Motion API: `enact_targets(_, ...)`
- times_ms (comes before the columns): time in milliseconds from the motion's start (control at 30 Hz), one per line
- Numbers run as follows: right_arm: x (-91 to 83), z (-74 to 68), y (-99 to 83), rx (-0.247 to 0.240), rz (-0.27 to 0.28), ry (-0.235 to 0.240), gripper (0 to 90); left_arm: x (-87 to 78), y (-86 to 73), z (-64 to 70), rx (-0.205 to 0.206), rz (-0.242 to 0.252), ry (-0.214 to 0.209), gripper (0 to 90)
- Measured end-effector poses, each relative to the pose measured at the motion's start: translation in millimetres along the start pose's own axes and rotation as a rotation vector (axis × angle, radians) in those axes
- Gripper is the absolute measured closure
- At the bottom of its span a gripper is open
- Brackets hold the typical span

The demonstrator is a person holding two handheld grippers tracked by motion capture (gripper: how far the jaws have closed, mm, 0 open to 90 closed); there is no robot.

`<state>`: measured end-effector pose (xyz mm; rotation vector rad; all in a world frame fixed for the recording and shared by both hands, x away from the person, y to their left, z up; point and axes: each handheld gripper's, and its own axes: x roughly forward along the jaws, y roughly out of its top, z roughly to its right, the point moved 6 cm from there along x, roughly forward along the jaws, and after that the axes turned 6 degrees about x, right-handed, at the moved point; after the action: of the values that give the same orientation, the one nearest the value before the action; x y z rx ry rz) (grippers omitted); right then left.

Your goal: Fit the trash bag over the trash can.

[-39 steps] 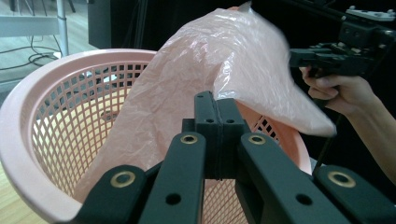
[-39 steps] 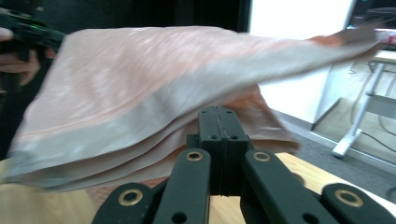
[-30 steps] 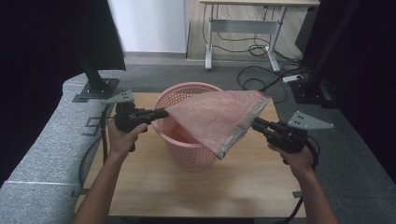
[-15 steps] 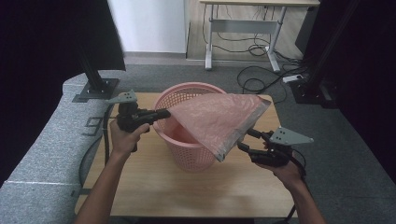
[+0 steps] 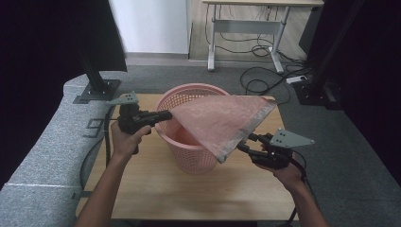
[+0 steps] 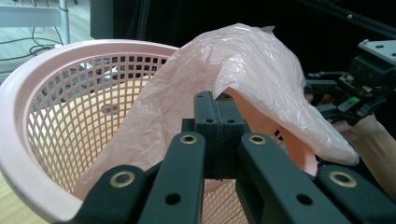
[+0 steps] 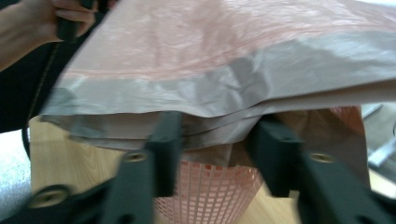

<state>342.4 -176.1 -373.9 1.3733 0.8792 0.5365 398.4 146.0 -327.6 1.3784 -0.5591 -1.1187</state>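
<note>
1. Right gripper (image 5: pixel 244 143) of mine sits nearest to me, just off the basket's right flank, with its jaws spread wide. In the right gripper view the bag's layered grey hem (image 7: pixel 219 116) lies just above and between them, so I am not gripping it yet.
2. Left gripper (image 5: pixel 164 115) of mine is at the basket's left rim, jaws pressed together on the pink plastic bag (image 5: pixel 222 118); the left gripper view shows the film (image 6: pixel 243 65) rising from between the closed tips.
3. That bag hangs as a slanted sheet over the pink laundry basket (image 5: pixel 189 153), covering its right half. Its long axis runs from my left grip at the left rim across and beyond the right rim, and its near corner droops down the basket's right side toward my right gripper.
4. My right gripper is the nearer one to that free hem, which lies up and slightly forward of its tips; I judge a short reach into the hem is what comes next.
5. Beyond the basket's far rim the wooden table (image 5: pixel 156 184) ends soon, but there is bare tabletop on the basket's near side and right side to pull the mouth open.
</note>
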Motion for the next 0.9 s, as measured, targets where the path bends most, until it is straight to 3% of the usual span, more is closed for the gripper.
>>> enact_targets(133,-4.9,-0.3,6.8,-0.004,0.025,0.012,74.3,-0.1,1.3,2.1,0.037,0.002,-0.003,81.5)
enact_targets(300,-10.5,5.3,13.7,0.019,0.033,-0.015,88.8,-1.5,3.3,3.9,0.071,0.018,-0.009,61.9)
enact_targets(367,-11.7,8.1,15.1,0.029,0.025,-0.028,89.2,-3.1,3.1,6.3,0.072,0.019,-0.016,55.2)
enact_targets(500,-15.0,14.3,15.1,0.047,0.01,-0.043,89.4,-11.3,2.9,10.2,0.092,0.045,0.047,38.3)
enact_targets(600,-15.9,18.4,15.2,0.058,0.008,-0.054,89.5,-14.9,3.7,12.8,0.081,0.052,0.055,35.2)
enact_targets(733,-12.3,18.3,15.7,0.065,0.009,-0.046,89.5,-7.7,6.8,19.4,0.086,0.036,0.049,31.7)
enact_targets(900,-3.3,13.0,17.3,0.044,-0.005,-0.043,89.4,6.9,18.2,22.1,0.078,0.019,0.1,23.9)
